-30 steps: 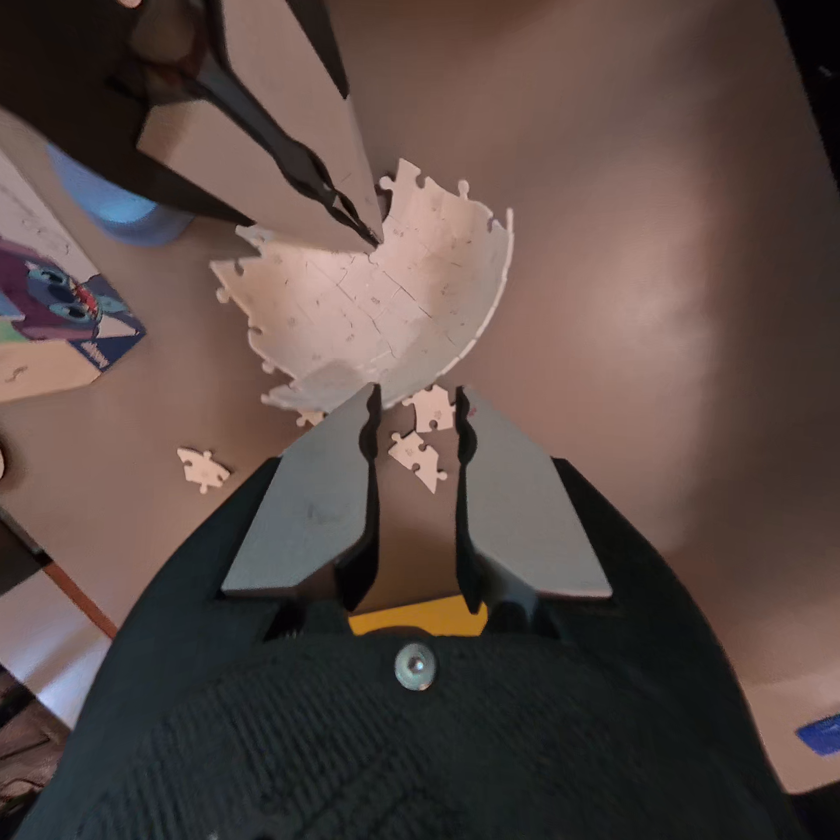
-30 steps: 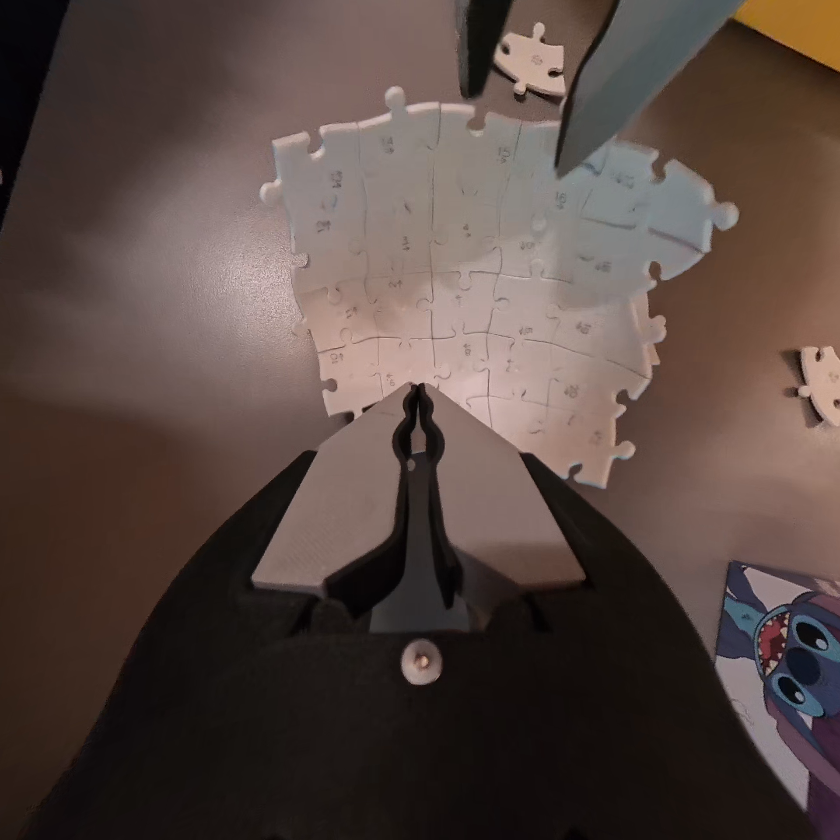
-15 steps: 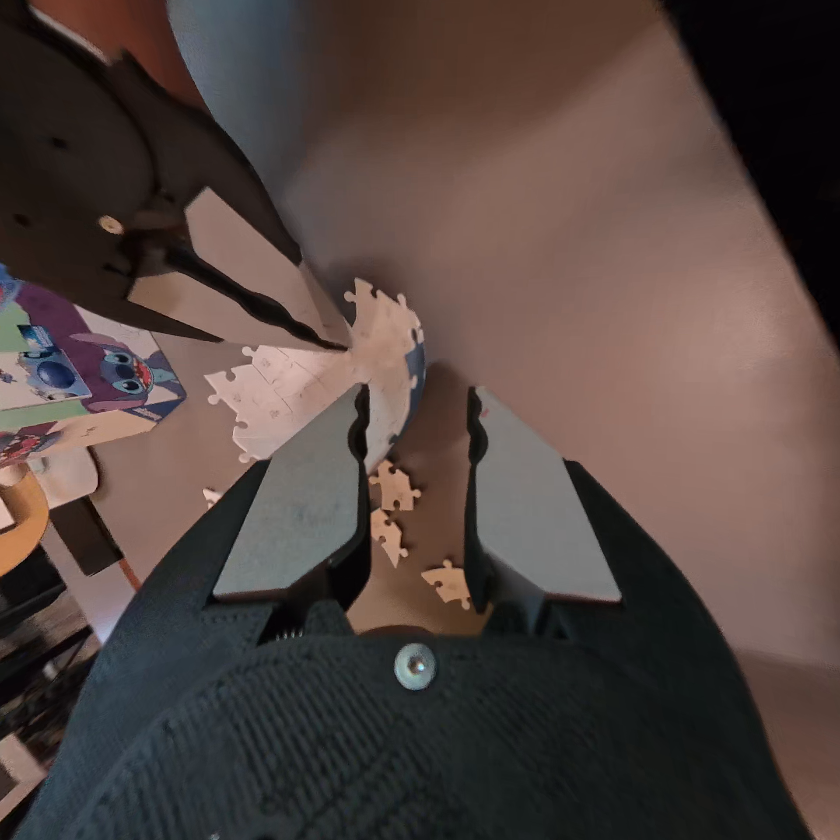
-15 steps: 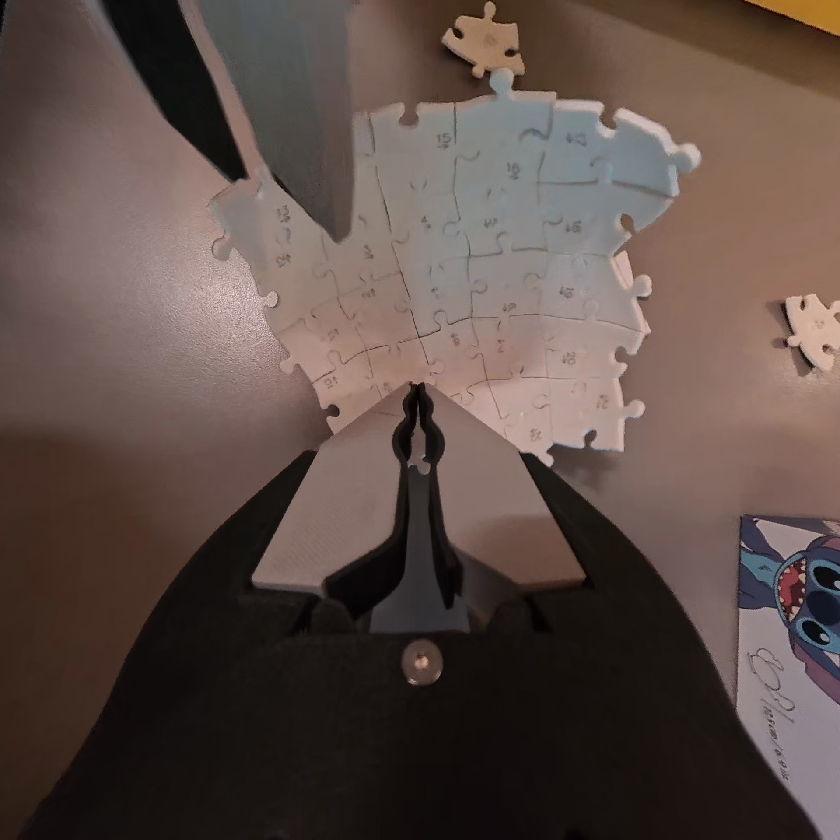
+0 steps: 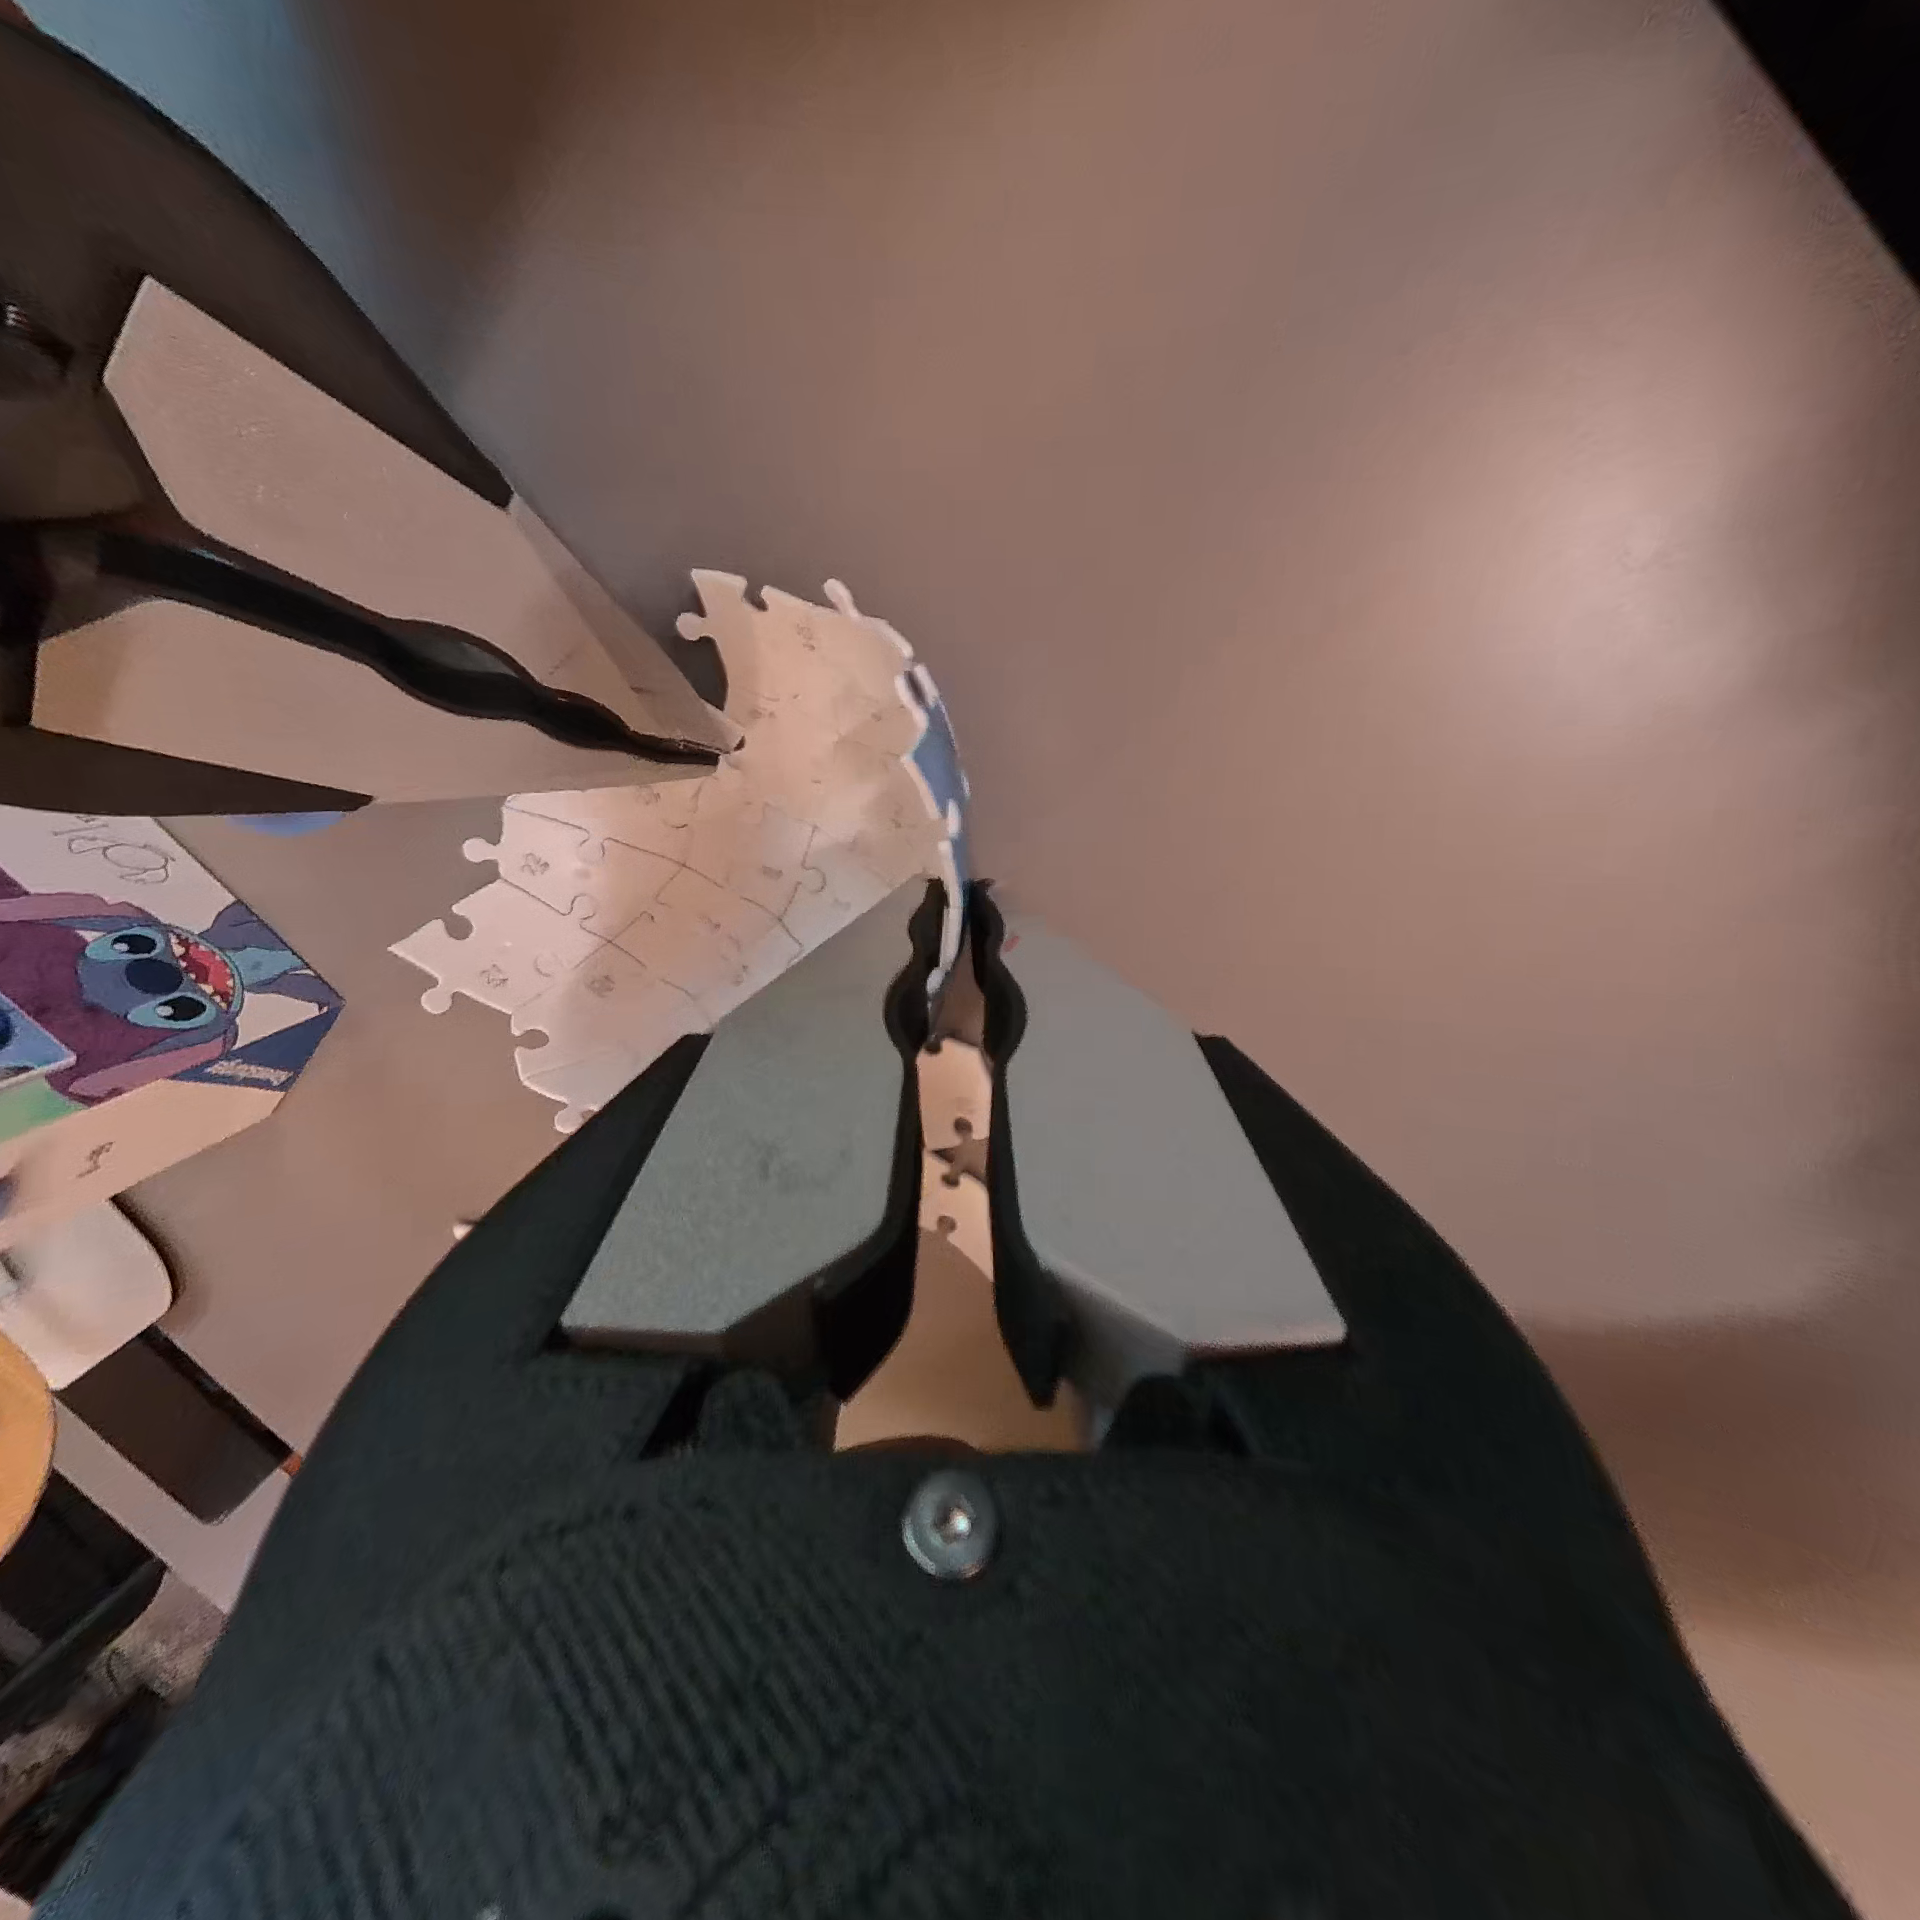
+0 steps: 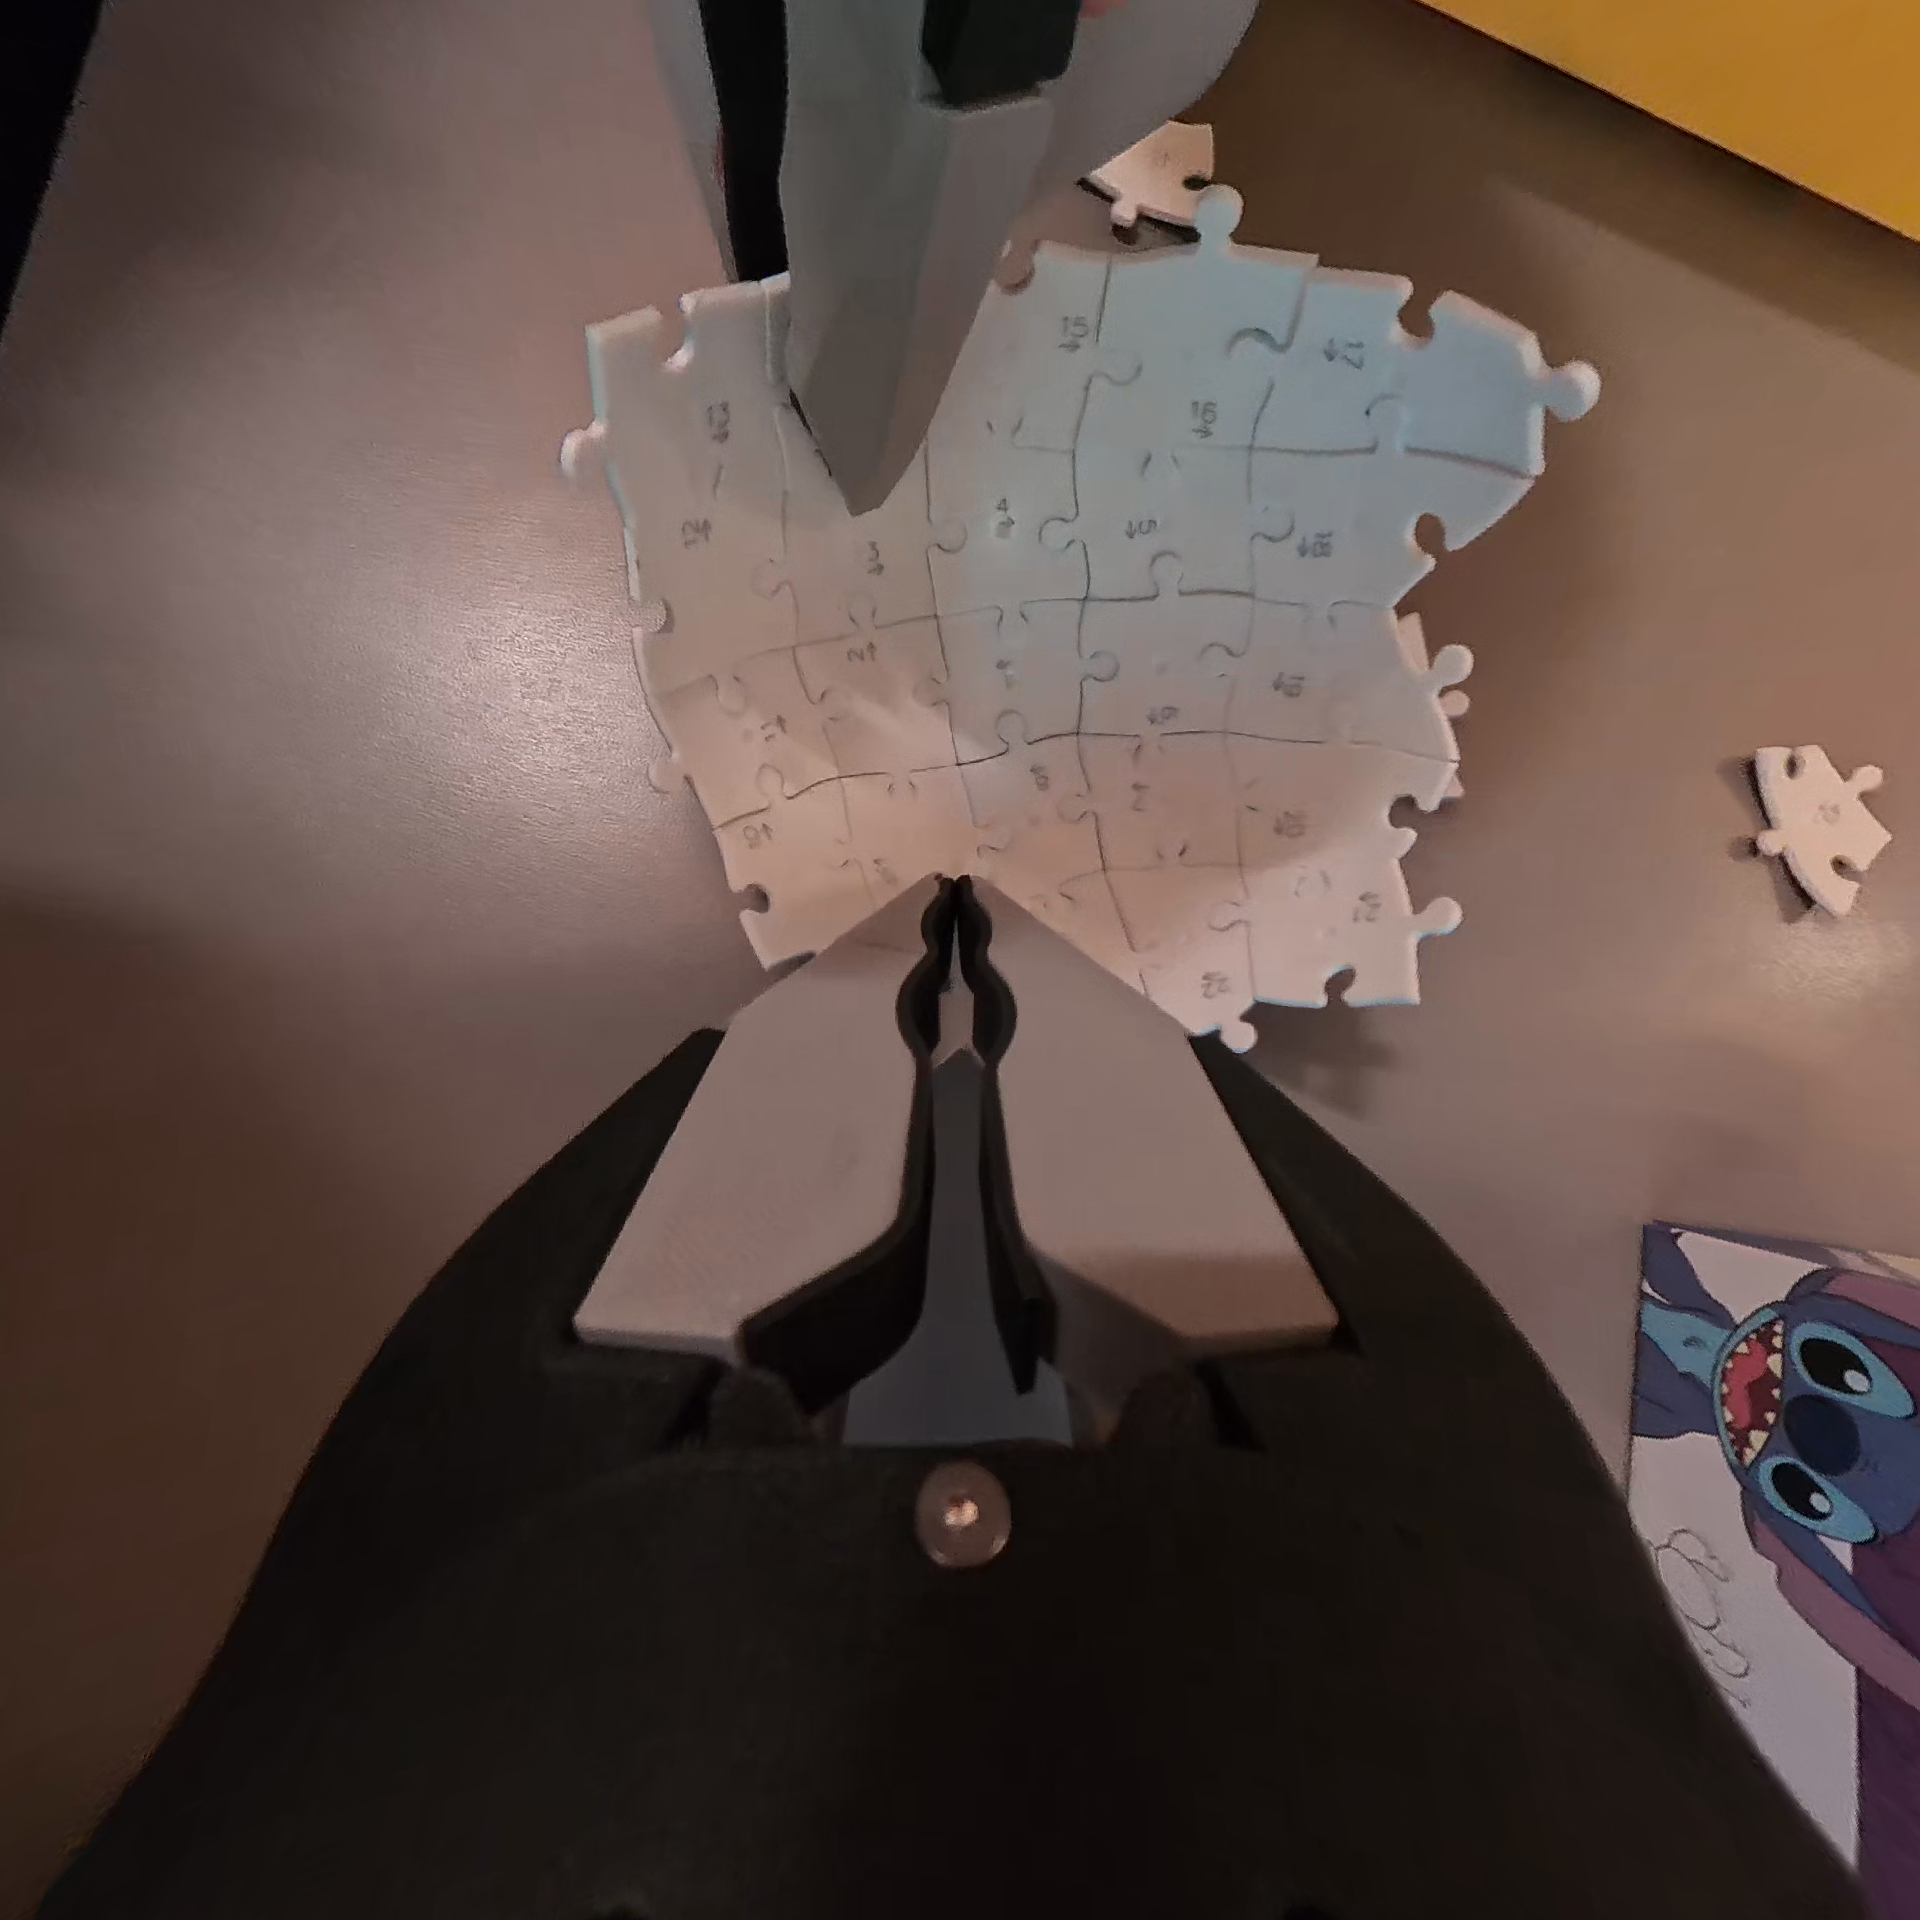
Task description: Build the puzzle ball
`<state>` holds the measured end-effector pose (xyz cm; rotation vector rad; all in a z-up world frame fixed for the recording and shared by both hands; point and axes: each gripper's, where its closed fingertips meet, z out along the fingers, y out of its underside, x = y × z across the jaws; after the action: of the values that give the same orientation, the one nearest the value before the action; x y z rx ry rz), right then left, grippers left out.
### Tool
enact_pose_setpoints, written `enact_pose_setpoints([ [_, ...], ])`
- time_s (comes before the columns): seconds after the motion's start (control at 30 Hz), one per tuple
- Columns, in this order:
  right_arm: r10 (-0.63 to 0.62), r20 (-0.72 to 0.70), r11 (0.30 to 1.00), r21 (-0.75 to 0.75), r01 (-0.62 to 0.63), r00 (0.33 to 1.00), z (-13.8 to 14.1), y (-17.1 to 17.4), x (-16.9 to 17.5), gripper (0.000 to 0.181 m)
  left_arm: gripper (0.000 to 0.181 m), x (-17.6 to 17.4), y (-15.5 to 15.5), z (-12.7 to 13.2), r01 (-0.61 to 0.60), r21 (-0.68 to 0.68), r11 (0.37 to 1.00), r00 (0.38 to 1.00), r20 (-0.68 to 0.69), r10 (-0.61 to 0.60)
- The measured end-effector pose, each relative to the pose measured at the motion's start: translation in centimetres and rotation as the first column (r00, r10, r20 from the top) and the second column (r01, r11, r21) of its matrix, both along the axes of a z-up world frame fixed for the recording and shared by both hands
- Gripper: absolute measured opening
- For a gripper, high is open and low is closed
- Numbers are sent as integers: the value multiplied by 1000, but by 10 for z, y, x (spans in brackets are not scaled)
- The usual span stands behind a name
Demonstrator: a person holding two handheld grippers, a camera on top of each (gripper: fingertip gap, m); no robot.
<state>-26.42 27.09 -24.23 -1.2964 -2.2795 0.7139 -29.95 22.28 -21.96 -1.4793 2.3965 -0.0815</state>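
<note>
The part-built puzzle ball (image 6: 1091, 644) is a curved white shell of joined pieces, numbered inside, with a blue outer face at its rim (image 5: 935, 748). It is held above the brown table (image 6: 312, 675). My right gripper (image 6: 956, 883) is shut on the shell's near edge. In the left wrist view it (image 5: 727, 748) comes in from the upper left. My left gripper (image 5: 951, 904) is shut on the shell's rim, with the white edge between its tips. In the right wrist view it (image 6: 847, 488) reaches down from the top onto the shell's far left part.
Loose white pieces lie on the table at the right (image 6: 1818, 831), behind the shell (image 6: 1153, 171), and under my left gripper (image 5: 951, 1153). A picture card with a blue cartoon creature (image 6: 1787, 1507) lies near the right; it also shows in the left wrist view (image 5: 156, 987). A yellow thing (image 6: 1714, 104) is at the far right. One gripper's finger ends stand about 7 cm off the other's.
My left gripper was open above the loose pieces; it has moved onto the shell's rim and closed on it. The shell has turned and shifted while my right gripper stayed shut on it.
</note>
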Motion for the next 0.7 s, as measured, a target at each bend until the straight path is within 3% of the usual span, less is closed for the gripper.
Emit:
enact_pose_setpoints([
  [0.43, 1, -10, 999, 41, -1, 1000, 7, 10, 9, 0, 1, -8, 14, 1, 105, 15, 994, 991, -80, -103],
  [0.7, -81, -22, 997, 18, 81, 996, 10, 22, 21, 5, 1, -12, 17, 1, 127, 34, 991, 988, -96, -123],
])
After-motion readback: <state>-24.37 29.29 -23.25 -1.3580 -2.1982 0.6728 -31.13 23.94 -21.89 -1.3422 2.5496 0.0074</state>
